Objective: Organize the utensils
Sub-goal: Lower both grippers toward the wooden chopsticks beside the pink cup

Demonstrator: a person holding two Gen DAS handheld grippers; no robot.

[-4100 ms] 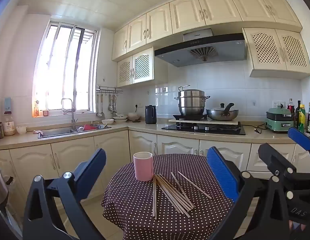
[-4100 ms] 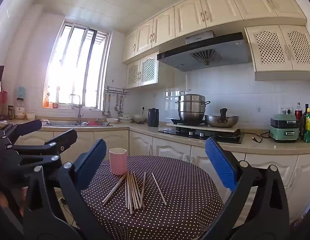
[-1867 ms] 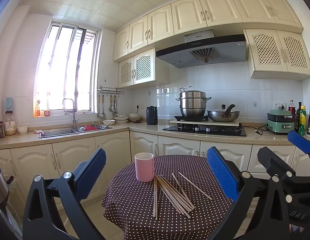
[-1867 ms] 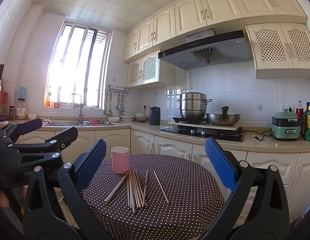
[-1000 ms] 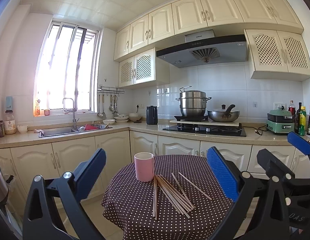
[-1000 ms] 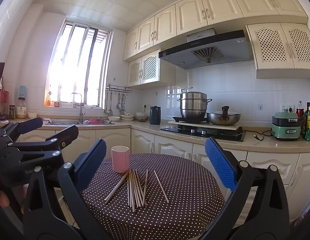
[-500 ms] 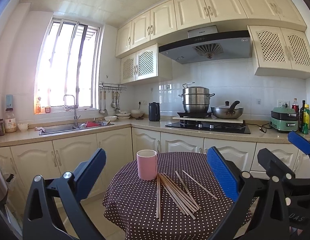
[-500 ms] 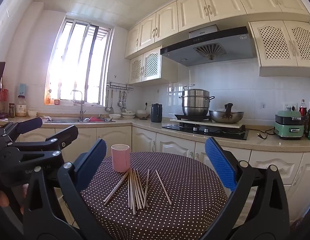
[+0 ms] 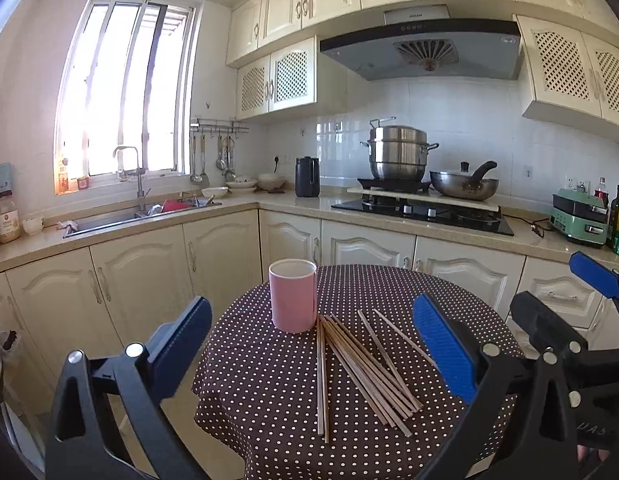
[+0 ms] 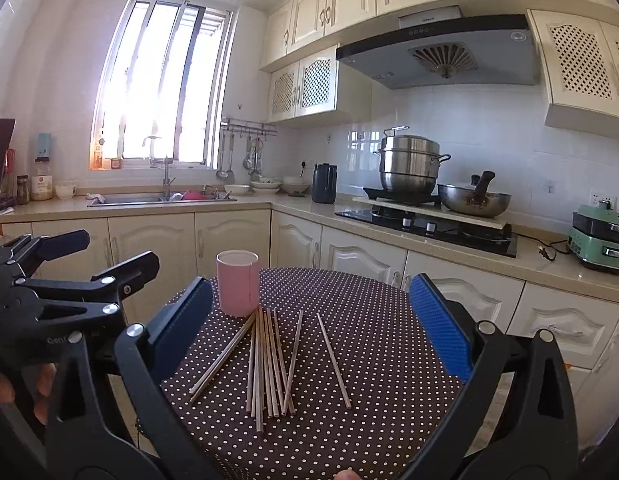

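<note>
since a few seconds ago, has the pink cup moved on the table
No. The pink cup stands at the same spot on the dotted tablecloth, the chopsticks fanned at its base as before. It only looks larger because both cameras came nearer the table.

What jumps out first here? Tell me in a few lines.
A scatter of wooden chopsticks lies loose on the round polka-dot table, fanning out from beside an upright pink cup. Both grippers, left and right, hover open before the table, holding nothing.
</note>
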